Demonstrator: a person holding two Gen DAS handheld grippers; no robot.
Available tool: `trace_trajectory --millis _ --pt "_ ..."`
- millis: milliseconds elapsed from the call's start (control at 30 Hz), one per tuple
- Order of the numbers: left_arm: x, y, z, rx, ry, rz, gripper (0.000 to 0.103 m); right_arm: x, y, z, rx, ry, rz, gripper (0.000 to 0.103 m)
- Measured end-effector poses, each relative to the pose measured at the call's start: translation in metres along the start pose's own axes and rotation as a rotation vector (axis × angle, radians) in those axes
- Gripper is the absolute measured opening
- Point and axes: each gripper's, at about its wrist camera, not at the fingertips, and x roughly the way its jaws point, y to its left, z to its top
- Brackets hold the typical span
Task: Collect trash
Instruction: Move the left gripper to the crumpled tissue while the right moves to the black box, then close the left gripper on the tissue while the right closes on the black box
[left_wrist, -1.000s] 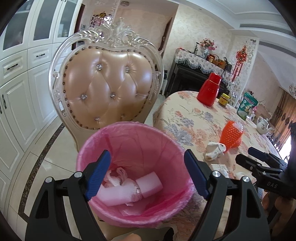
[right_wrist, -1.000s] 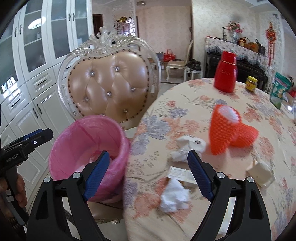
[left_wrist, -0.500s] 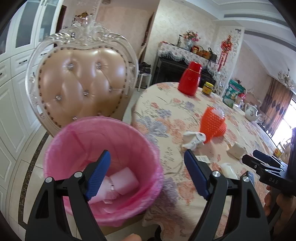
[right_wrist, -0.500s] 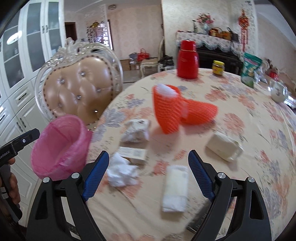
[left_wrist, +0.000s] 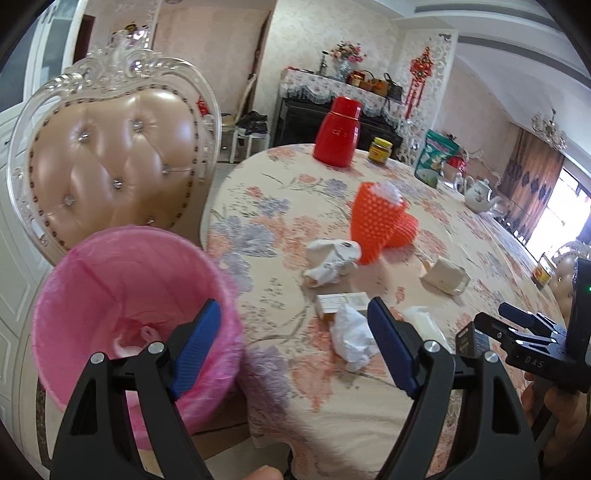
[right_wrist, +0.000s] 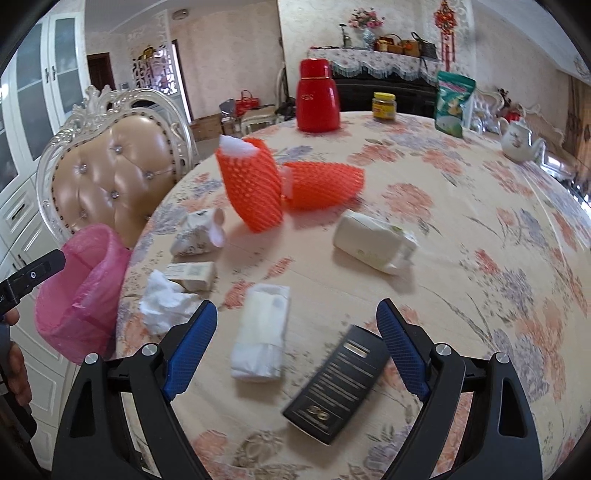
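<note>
A pink-lined bin (left_wrist: 129, 314) stands beside the table on a chair seat, with some white and pink scraps inside. Trash lies on the flowered tablecloth: a crumpled white tissue (right_wrist: 162, 302), a small carton (right_wrist: 194, 275), a folded white packet (right_wrist: 264, 328), a black box (right_wrist: 338, 380), a crushed white wrapper (right_wrist: 197, 234), a white bottle (right_wrist: 373, 242) and orange foam nets (right_wrist: 255, 184). My left gripper (left_wrist: 293, 341) is open over the table's near edge, between bin and tissue (left_wrist: 351, 338). My right gripper (right_wrist: 295, 339) hangs open above the packet and black box, holding nothing.
A tufted chair (left_wrist: 110, 162) stands behind the bin. At the table's far side are a red flask (right_wrist: 317, 98), a jar (right_wrist: 384, 107), a green bag (right_wrist: 452, 103) and a teapot (right_wrist: 519, 142). White cabinets (right_wrist: 26, 110) line the left wall.
Both grippers swung right from the bin toward the table. The bin slid to the left of both views, and the packet and black box came under the right gripper. Both stayed open.
</note>
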Motion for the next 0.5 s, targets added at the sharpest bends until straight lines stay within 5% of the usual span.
trace_trajectory --millis 367,500 --pt "0.038 -0.038 -0.008 0.07 0.064 -0.075 0.078 0.008 -0.019 -0.017 0.045 0.05 -0.032 0.083" --pt "0.055 -0.047 -0.013 0.081 0.1 -0.087 0.067 0.014 -0.019 -0.021 0.047 0.07 -0.041 0.083"
